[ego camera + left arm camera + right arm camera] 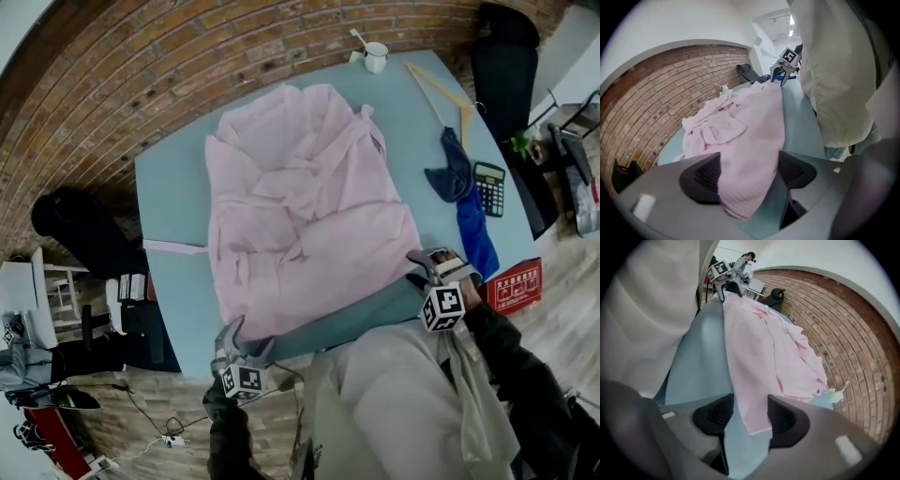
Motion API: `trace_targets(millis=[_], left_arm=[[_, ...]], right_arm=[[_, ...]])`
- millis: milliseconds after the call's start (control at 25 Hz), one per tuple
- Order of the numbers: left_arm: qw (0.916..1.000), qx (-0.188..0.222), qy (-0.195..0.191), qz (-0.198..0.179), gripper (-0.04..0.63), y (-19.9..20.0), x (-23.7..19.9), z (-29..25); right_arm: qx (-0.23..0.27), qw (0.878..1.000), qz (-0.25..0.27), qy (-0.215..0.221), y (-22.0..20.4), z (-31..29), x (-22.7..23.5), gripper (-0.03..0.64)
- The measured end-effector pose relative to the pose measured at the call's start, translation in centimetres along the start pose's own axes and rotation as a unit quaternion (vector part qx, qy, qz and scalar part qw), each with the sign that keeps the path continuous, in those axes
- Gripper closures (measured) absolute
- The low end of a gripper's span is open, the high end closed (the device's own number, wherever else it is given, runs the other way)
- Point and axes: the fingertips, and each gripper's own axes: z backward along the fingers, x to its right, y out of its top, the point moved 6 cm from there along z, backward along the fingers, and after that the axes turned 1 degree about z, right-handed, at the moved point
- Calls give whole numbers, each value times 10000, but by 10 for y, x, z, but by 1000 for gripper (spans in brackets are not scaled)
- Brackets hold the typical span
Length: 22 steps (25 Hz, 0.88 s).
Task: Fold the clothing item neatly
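The pink garment lies on the desk; it looks soft, light and limp. The left gripper and right gripper have their jaws spread around its near hem corners, which are likely the best holds.

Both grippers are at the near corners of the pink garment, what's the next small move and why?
Probably close both jaws on the hem corners. The left gripper and right gripper each stand open around a corner of the pink garment, unpinched, and the garment lies rumpled on the table, so gripping likely comes before any fold.
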Motion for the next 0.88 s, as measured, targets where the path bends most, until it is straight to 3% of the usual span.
trace_targets(millis=[40,80,200,240,280,320,520,600,800,880], left_arm=[[10000,5,56,-76,258,3,-2,-3],[9998,-25,101,-189,298,6,-2,-8],[9958,-128,300,-861,510,17,5,-28],[9936,-162,418,-1035,540,21,6,-31],[9925,-197,524,-1089,540,23,6,-32],[9926,-233,582,-1044,540,26,5,-31],[9942,-319,619,-814,540,29,10,-14],[9967,-256,556,-526,543,32,15,-1],[9998,-167,-57,-17,543,42,34,29],[9983,-172,-372,409,543,43,36,41]], right_arm=[[-71,9999,118,-40,0,-1,1,390],[-138,9997,194,-10,-1,-2,2,393],[-272,9995,167,86,-2,-3,2,419],[-300,9995,129,22,-2,-3,1,460],[-329,9994,97,-52,-1,-4,-1,558],[-345,9993,49,-94,0,-4,-2,582],[60,9959,-900,-55,-1,19,2,586],[239,9910,-1315,79,-2,35,4,588],[336,9837,-1559,834,-6,75,-5,588],[324,9781,-1623,1260,-7,88,-11,588]])
